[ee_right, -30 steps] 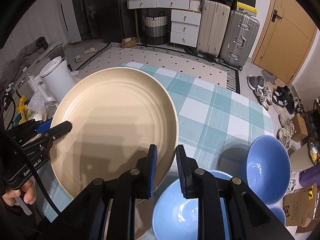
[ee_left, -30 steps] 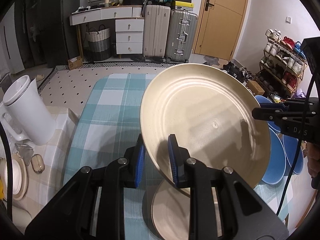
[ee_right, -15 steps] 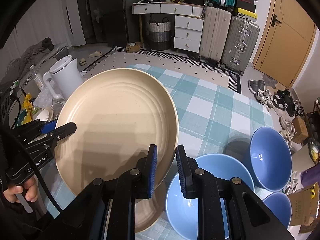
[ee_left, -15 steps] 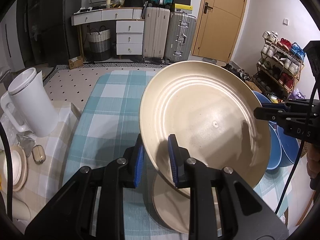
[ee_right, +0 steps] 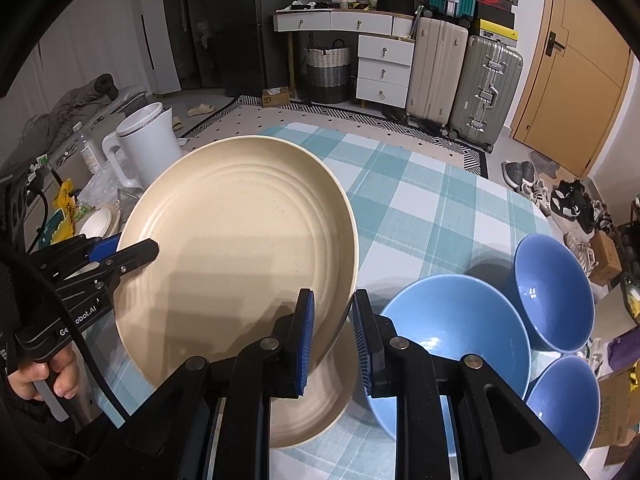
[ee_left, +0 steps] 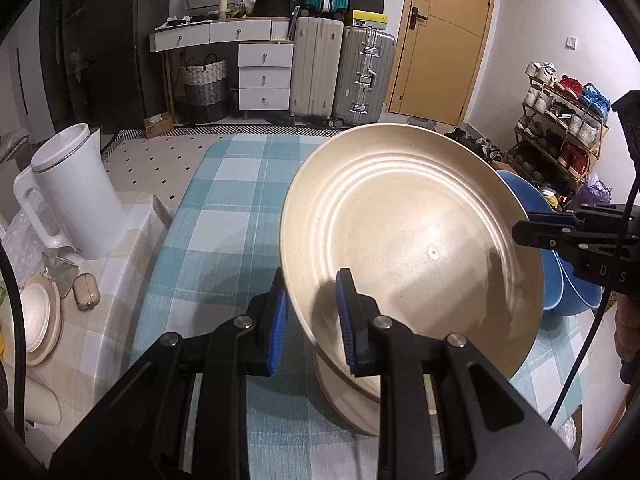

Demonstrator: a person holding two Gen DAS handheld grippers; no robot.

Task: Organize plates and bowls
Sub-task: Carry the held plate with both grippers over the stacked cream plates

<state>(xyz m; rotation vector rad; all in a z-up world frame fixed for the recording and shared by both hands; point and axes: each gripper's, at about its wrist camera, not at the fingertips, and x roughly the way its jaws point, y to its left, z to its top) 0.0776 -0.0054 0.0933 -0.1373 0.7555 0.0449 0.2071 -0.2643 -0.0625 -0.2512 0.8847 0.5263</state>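
Plate (ee_left: 412, 240) rim seemingly between both fingers (ee_left: 347, 312)

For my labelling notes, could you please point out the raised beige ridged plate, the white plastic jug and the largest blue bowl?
beige ridged plate (ee_right: 240, 240), right wrist view, centre.
white plastic jug (ee_left: 78, 196), left wrist view, body.
largest blue bowl (ee_right: 460, 336), right wrist view, inside.

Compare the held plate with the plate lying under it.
The held plate is in the air and tilted, with the left gripper and right gripper on opposite edges; the lower plate lies flat on the tablecloth. The held plate shows its whole face; the lower plate is mostly hidden. Both are beige and ridged.
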